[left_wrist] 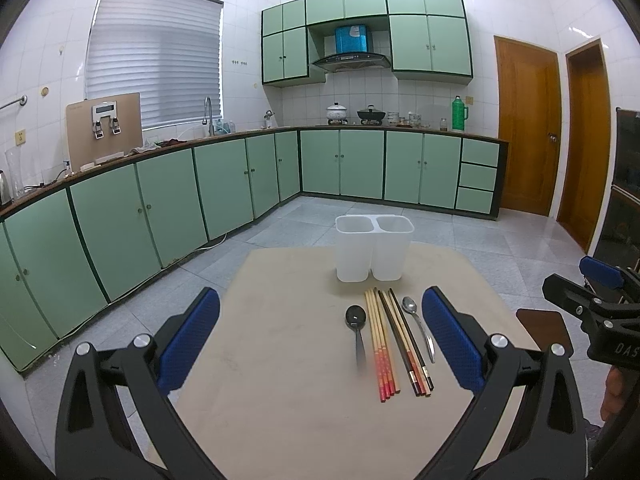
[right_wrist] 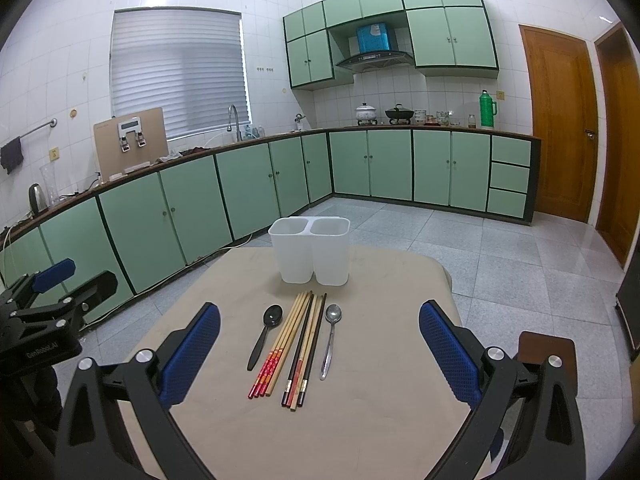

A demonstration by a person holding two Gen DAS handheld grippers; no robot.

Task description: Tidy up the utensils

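Note:
A white two-compartment utensil holder (left_wrist: 374, 246) (right_wrist: 310, 249) stands empty at the far side of a beige table (left_wrist: 280, 360) (right_wrist: 380, 420). In front of it lie a black spoon (left_wrist: 356, 328) (right_wrist: 265, 334), several red-ended and dark-ended chopsticks (left_wrist: 390, 344) (right_wrist: 294, 346), and a silver spoon (left_wrist: 418, 326) (right_wrist: 330, 338). My left gripper (left_wrist: 320, 344) is open and empty above the table, left of the utensils. My right gripper (right_wrist: 320, 352) is open and empty, with the utensils lying between its fingers' line of sight.
Green kitchen cabinets and a counter run along the left and back walls. Wooden doors stand at the right. A dark brown stool (right_wrist: 548, 348) (left_wrist: 544, 326) sits just right of the table. Tiled floor surrounds the table.

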